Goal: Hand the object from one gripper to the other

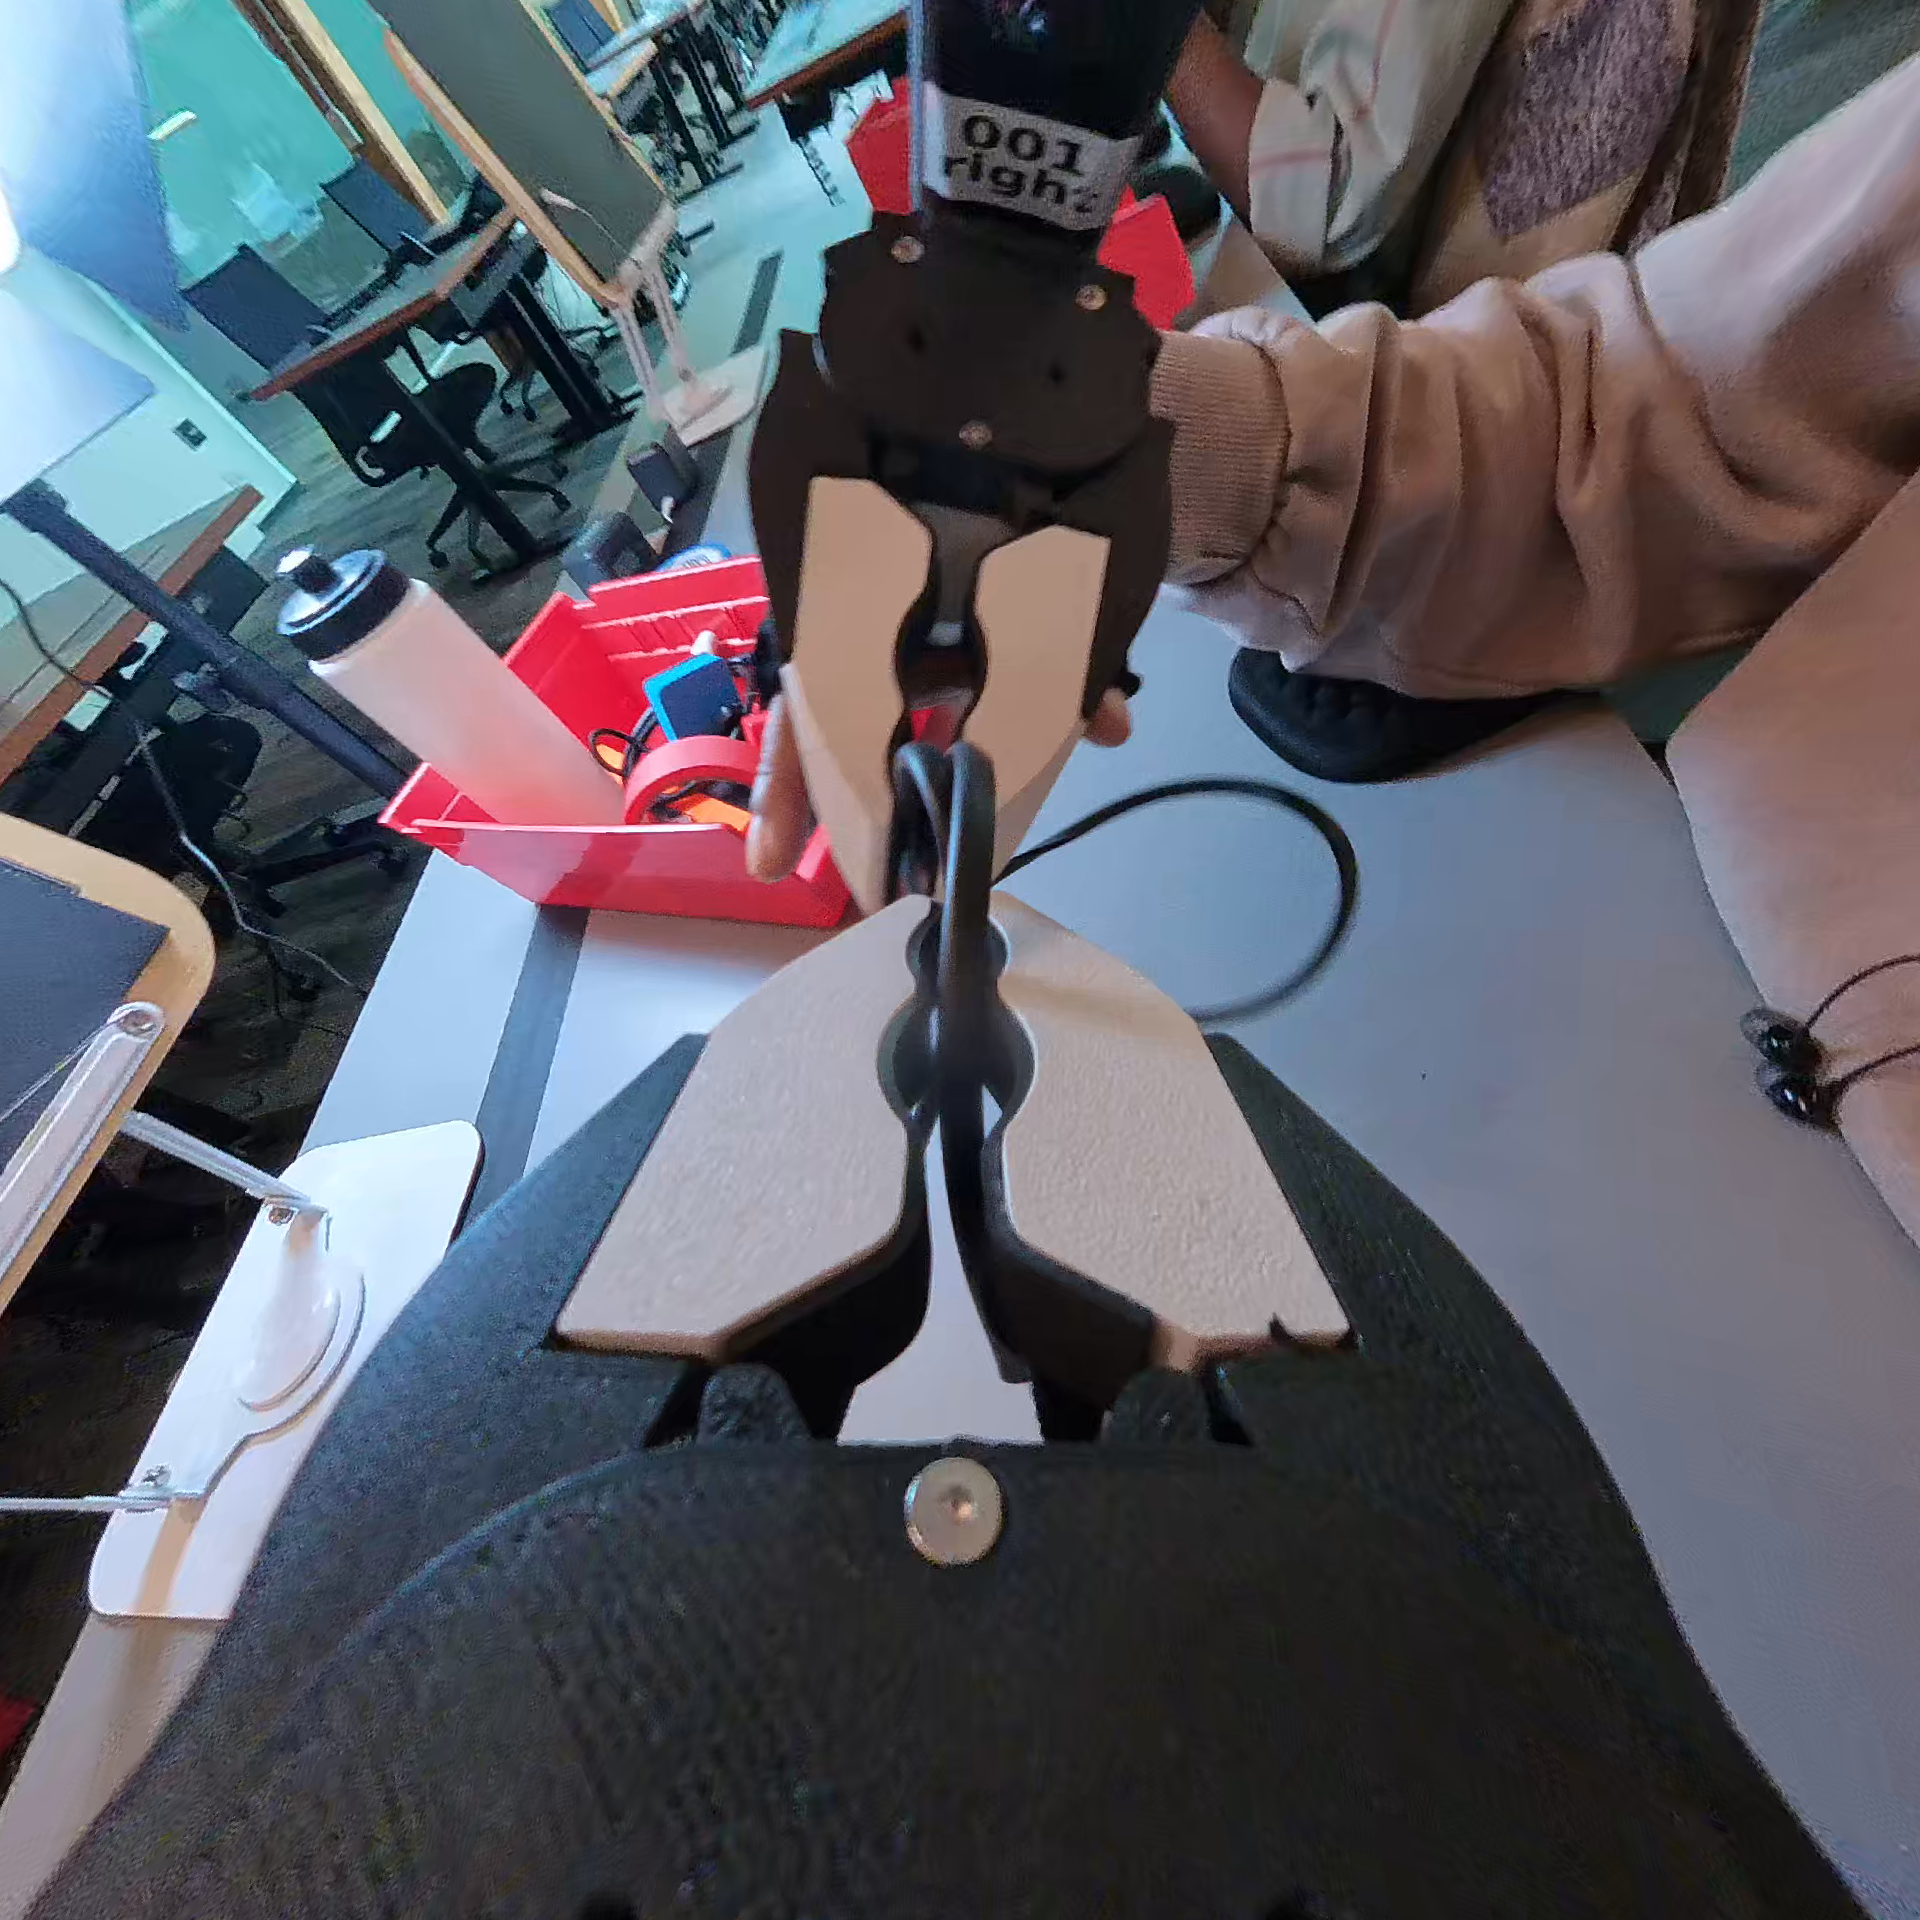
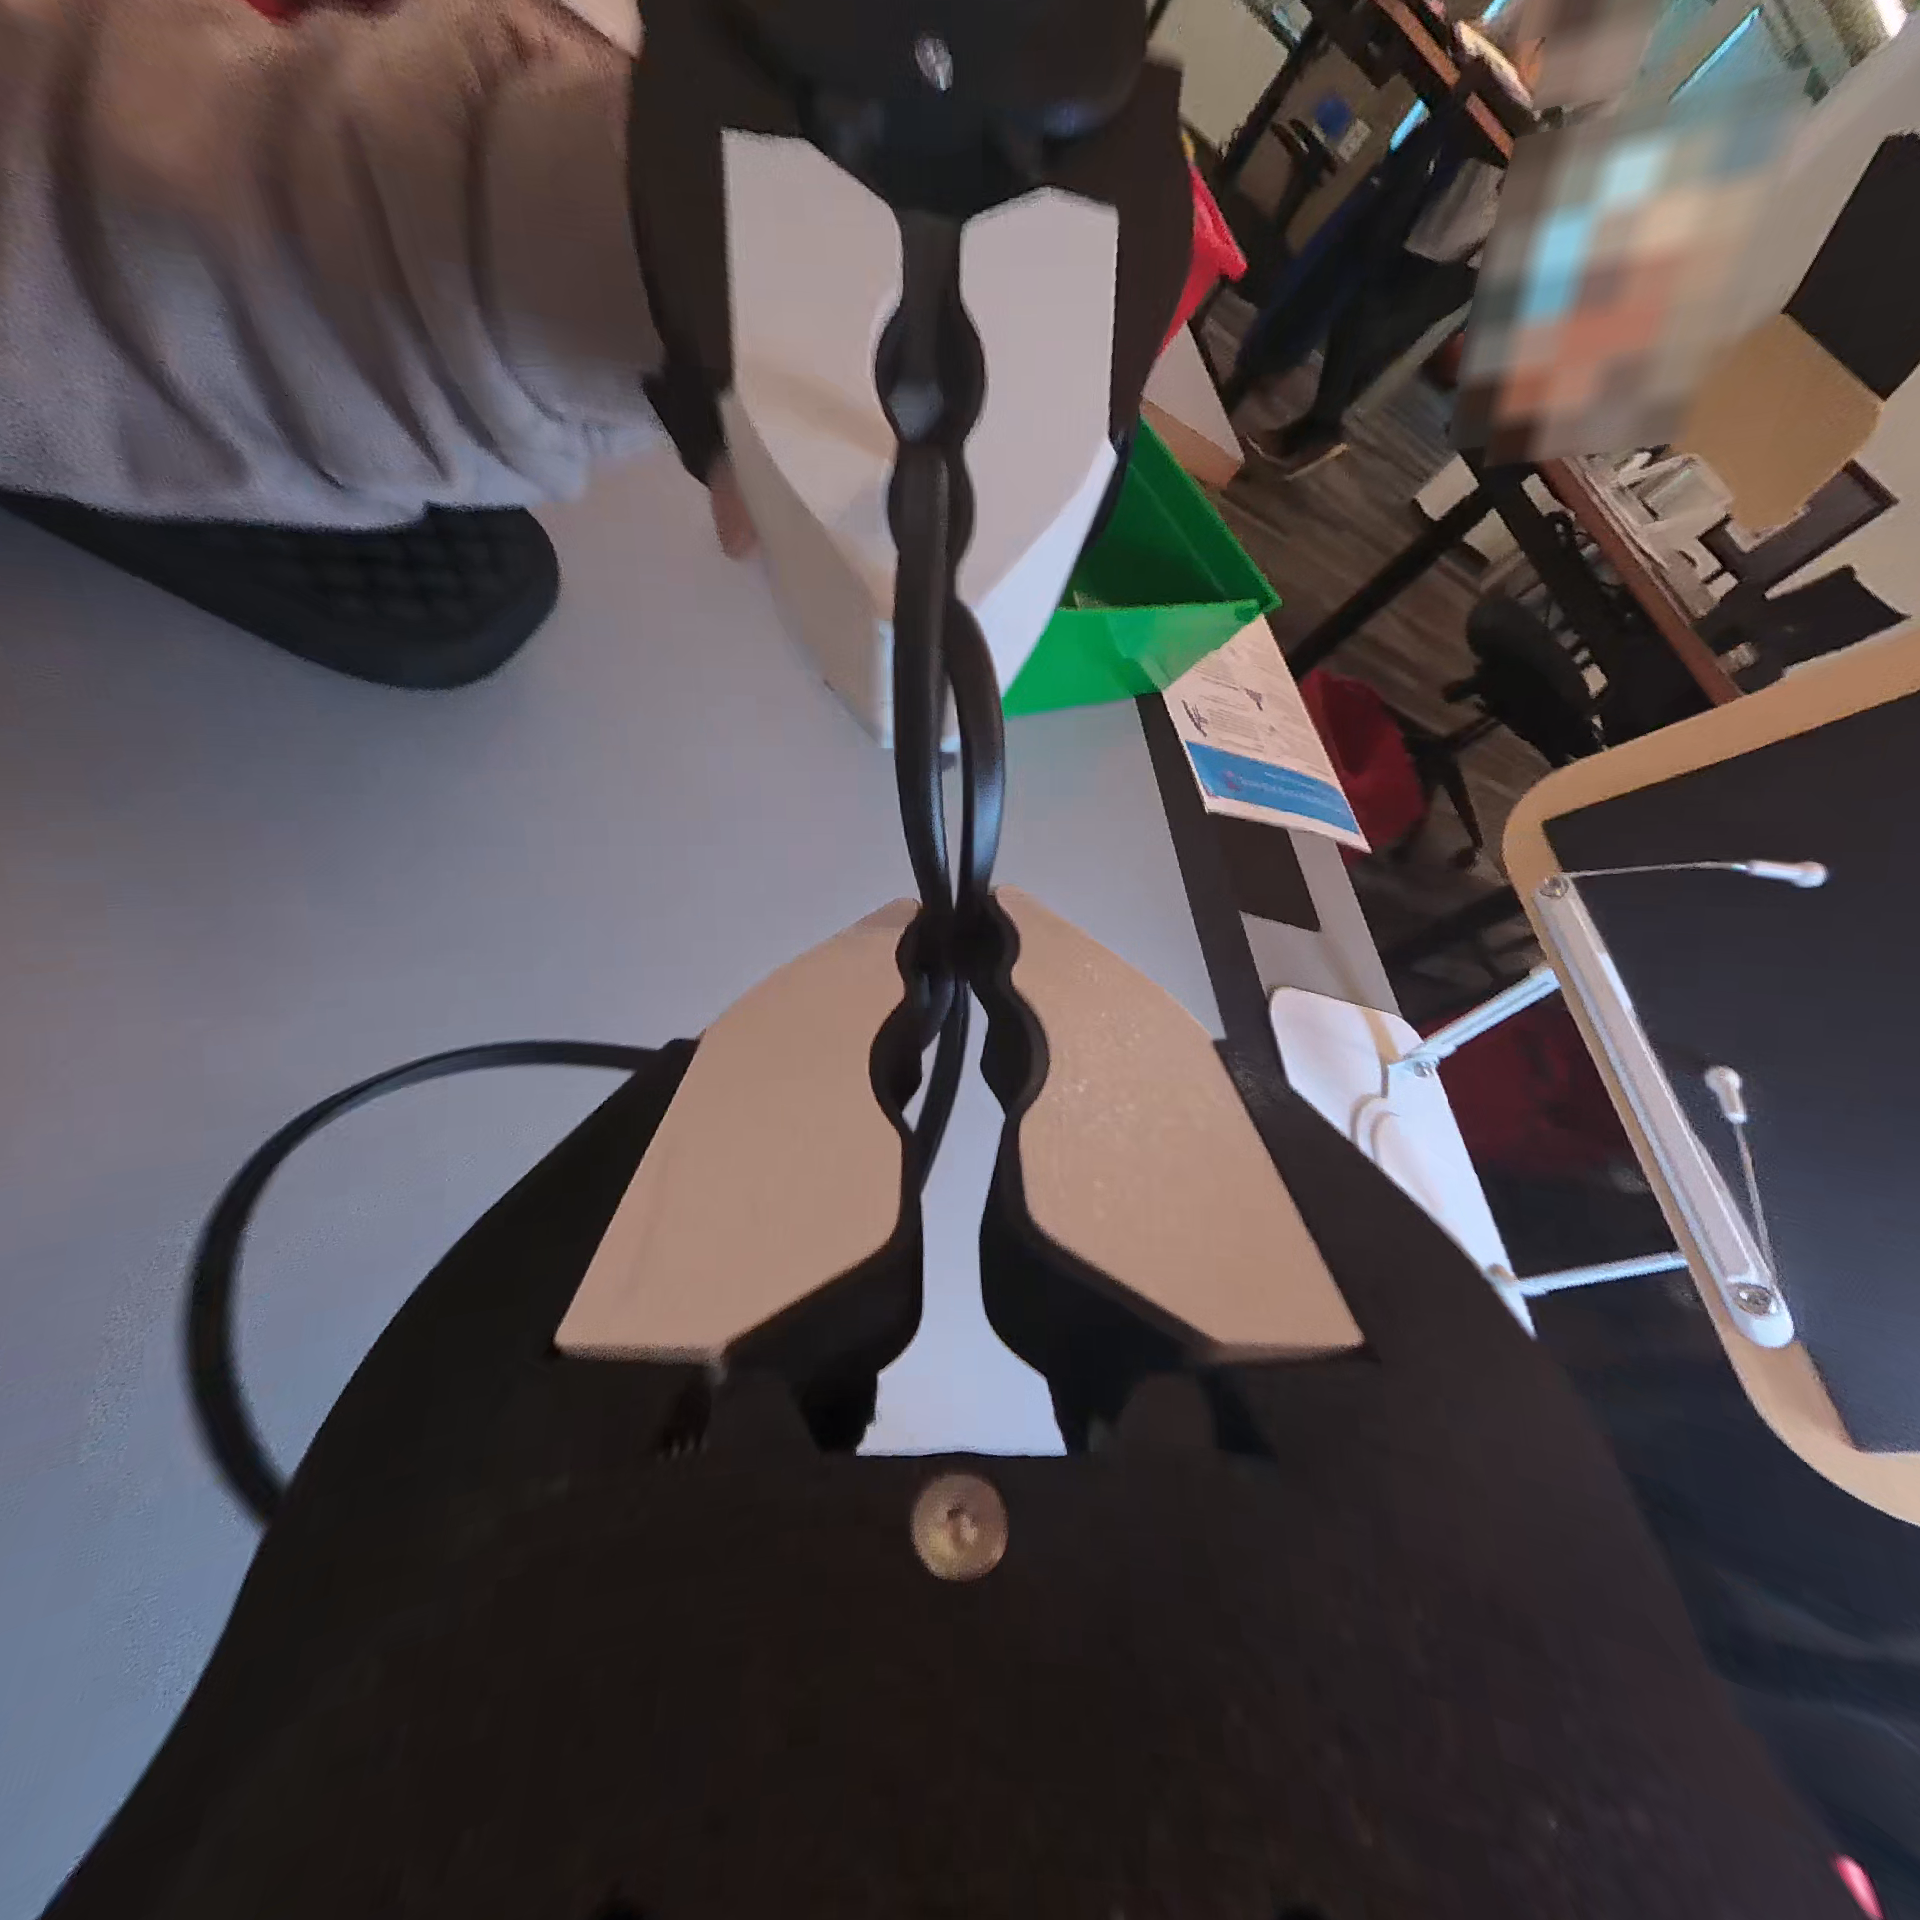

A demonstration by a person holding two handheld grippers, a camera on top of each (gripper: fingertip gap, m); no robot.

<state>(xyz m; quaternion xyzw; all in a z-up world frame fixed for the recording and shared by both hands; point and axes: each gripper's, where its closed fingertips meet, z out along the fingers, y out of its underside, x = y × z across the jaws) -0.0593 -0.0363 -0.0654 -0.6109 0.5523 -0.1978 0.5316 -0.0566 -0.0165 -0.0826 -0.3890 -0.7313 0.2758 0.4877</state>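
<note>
A black cable (image 1: 961, 821) is stretched between my two grippers, which face each other tip to tip above the grey table (image 1: 1455, 1143). My left gripper (image 1: 951, 930) is shut on the cable, which runs back between its tan fingers. My right gripper (image 1: 935, 873) is held by a hand in a beige sleeve and is closed on the cable's doubled loop. In the right wrist view, my right gripper (image 2: 956, 920) is shut on the cable (image 2: 971, 769) and my left gripper (image 2: 935, 696) grips it opposite. The slack curves over the table (image 2: 223, 1247).
A red bin (image 1: 644, 873) at the table's left edge holds a white bottle (image 1: 457, 686) and a red tape roll (image 1: 686, 774). A green bin (image 2: 1164, 613) and a leaflet (image 2: 1262, 748) lie near the other edge. A black pad (image 2: 395, 592) lies under the sleeve. The tips of both grippers are at nearly the same place.
</note>
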